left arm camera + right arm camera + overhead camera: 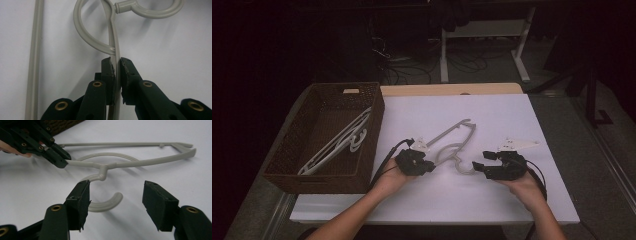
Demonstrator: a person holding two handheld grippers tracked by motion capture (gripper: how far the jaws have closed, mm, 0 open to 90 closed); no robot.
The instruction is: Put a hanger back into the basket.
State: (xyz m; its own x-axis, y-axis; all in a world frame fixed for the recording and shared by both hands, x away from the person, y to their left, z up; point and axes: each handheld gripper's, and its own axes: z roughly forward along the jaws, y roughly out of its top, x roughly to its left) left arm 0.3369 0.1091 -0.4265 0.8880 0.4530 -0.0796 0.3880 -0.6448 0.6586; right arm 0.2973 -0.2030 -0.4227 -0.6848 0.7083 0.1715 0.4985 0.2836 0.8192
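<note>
Grey hanger (455, 142): we are pinching its arm with the left gripper (116, 67); right gripper (116, 195) is spread near the hook, so we should lift level.

A dim lab or workroom set up for recording. A plain white tabletop (512, 125) sits on a pale wooden board, lit from above while the room behind stays dark. Beyond it stand the white metal legs of another desk (444, 55), with loose cables (412, 65) tangled on the grey floor beneath. A brown woven basket (312, 170) rests at the tabletop's left edge. The surroundings are bare and utilitarian, without home furnishings.
</note>
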